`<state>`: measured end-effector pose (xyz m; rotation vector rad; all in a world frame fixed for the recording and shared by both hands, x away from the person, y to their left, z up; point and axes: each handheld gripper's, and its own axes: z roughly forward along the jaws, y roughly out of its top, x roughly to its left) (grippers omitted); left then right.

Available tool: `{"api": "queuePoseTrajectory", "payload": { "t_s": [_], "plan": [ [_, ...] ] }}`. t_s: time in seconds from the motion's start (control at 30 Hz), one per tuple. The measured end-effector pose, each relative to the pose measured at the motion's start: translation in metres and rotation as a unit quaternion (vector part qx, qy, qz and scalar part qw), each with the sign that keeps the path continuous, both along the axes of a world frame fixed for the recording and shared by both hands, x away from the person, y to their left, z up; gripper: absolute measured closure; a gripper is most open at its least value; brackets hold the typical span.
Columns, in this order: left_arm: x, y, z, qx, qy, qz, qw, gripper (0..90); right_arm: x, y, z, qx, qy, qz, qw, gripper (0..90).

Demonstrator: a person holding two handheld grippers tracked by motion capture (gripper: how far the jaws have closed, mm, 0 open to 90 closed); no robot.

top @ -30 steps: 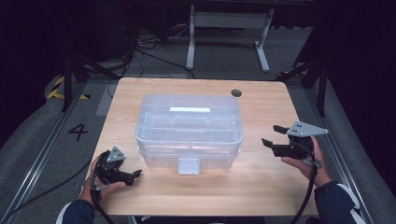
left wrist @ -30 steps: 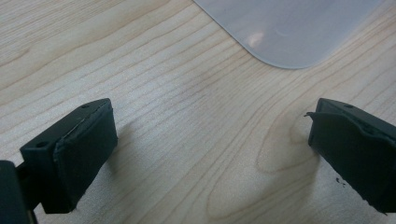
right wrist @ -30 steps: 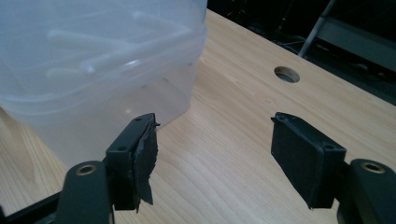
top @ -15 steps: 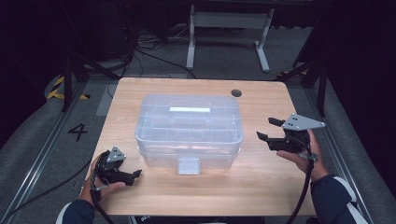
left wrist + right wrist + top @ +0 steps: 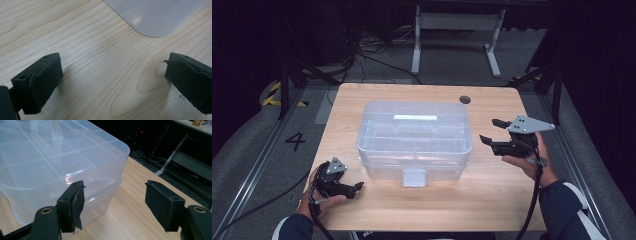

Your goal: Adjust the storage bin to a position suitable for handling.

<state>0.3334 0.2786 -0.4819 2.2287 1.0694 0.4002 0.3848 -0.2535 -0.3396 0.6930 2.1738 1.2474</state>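
A clear plastic box [image 5: 414, 137] with a lid sits in the middle of the wooden table [image 5: 492, 200], its white latch [image 5: 414, 177] facing the person and a pale handle [image 5: 414, 118] lying flat on the lid. The right gripper [image 5: 492, 131] hovers just beside the box's right end, raised above the tabletop and pointing at that end — near it, not touching. In the right gripper view its jaws stand wide apart with nothing between them; the box's rounded corner [image 5: 110, 170] fills the space behind the left jaw, and bare wood shows in the gap.

The left gripper [image 5: 357, 186] rests low on the table near the box's front left corner, a little apart from it. In the left gripper view [image 5: 112, 82] its jaws are spread wide too, holding nothing — only wood grain lies between them, with a rounded corner of the box [image 5: 155, 17] farther ahead.

The lid is shut. Through the clear plastic, ribs that divide the lid into squares can be seen; whether anything lies inside I cannot tell.
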Motion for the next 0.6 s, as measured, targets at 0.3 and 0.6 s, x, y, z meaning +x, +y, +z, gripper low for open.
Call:
{"api": "queuePoseTrajectory", "payload": {
  "t_s": [0.3,0.6],
  "plan": [
    [0.000,0.000,0.000,-0.001,-0.001,0.000,1.0000,1.8,0.006,0.016,0.006,0.003,-0.006,0.009,0.9999,32.0],
    [0.000,0.000,0.000,-0.001,-0.001,0.001,1.0000,2.0,0.012,0.030,0.012,0.010,-0.009,0.020,0.9997,32.4]
  ]
}}
